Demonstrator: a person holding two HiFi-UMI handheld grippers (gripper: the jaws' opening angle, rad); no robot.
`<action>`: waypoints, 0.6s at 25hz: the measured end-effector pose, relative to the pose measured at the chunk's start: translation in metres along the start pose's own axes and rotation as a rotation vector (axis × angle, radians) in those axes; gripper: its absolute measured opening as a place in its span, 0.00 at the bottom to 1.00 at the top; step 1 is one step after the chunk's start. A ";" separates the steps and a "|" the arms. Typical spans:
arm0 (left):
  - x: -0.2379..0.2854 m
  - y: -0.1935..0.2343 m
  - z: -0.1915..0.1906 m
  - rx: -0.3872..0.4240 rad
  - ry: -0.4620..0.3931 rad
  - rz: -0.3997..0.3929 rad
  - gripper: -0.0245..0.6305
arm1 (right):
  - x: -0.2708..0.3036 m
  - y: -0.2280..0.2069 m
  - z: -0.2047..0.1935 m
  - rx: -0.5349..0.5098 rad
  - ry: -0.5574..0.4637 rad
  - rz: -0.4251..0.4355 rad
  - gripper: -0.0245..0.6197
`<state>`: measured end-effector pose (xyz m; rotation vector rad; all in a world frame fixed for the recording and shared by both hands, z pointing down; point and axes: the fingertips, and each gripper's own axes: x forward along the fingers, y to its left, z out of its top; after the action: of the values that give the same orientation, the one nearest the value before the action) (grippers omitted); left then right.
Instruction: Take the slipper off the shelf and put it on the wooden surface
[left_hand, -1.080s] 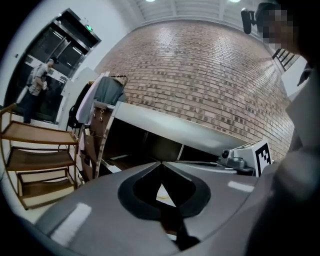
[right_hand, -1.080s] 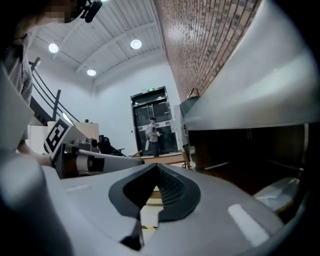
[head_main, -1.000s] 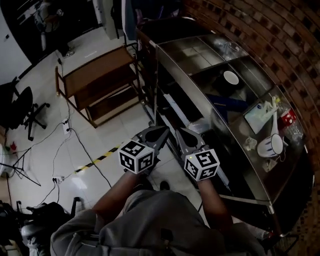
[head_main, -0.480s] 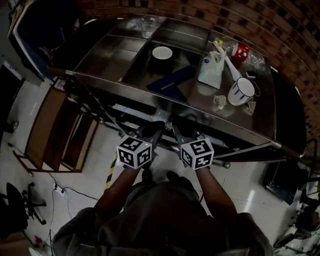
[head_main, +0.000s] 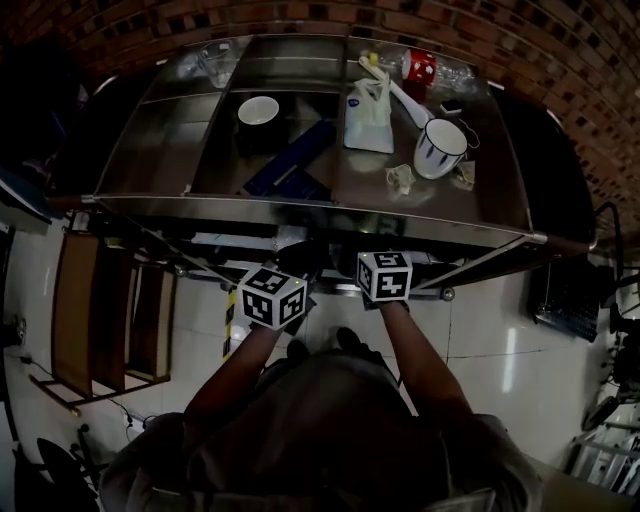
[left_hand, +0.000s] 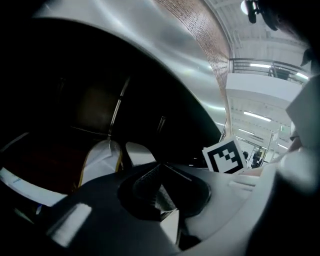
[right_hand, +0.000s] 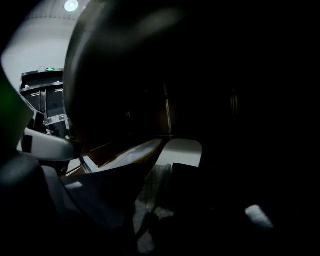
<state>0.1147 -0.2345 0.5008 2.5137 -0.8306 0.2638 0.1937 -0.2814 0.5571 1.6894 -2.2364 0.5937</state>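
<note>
Two claws reach out in front of the person, side by side and near each other. The left claw (head_main: 296, 266) and the right claw (head_main: 384, 256) both point in under the front edge of a shiny metal desk (head_main: 160, 150). Each one has a cube with black and white squares on it.

In the left gripper view, the jaws of the left claw meet at their tips. They hold nothing. Just past them, in the dark space under the desk top, lies the slipper (left_hand: 101, 161). It is pale with a yellow edge. A second pale shape (left_hand: 137, 152) lies right beside it. The claw is near the slipper but does not touch it.

The right gripper view is very dark. The jaws of the right claw look pressed close together, with nothing between them. The same pale shapes show ahead of them.

On top of the desk there is a white bowl (head_main: 258, 110), a flat blue thing (head_main: 292, 160), a white bag (head_main: 367, 118), a striped mug (head_main: 440, 148), a red can (head_main: 420, 66) and a glass (head_main: 216, 62). Behind the desk is a brick wall (head_main: 560, 60).

On the floor (head_main: 480, 350) to the person's left stands a brown wooden stand (head_main: 100, 300). It is well apart from the slipper.
</note>
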 end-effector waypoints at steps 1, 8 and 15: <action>0.001 0.000 -0.003 0.002 0.009 -0.003 0.03 | 0.006 -0.005 -0.005 0.011 0.016 -0.018 0.26; 0.004 0.008 -0.011 -0.012 0.029 0.011 0.03 | 0.024 -0.015 -0.021 0.008 0.087 -0.005 0.18; 0.005 0.011 -0.002 -0.040 -0.016 0.048 0.03 | 0.003 -0.019 0.003 0.002 0.015 0.042 0.05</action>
<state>0.1127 -0.2436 0.5085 2.4643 -0.8946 0.2417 0.2111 -0.2897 0.5586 1.6376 -2.2664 0.6164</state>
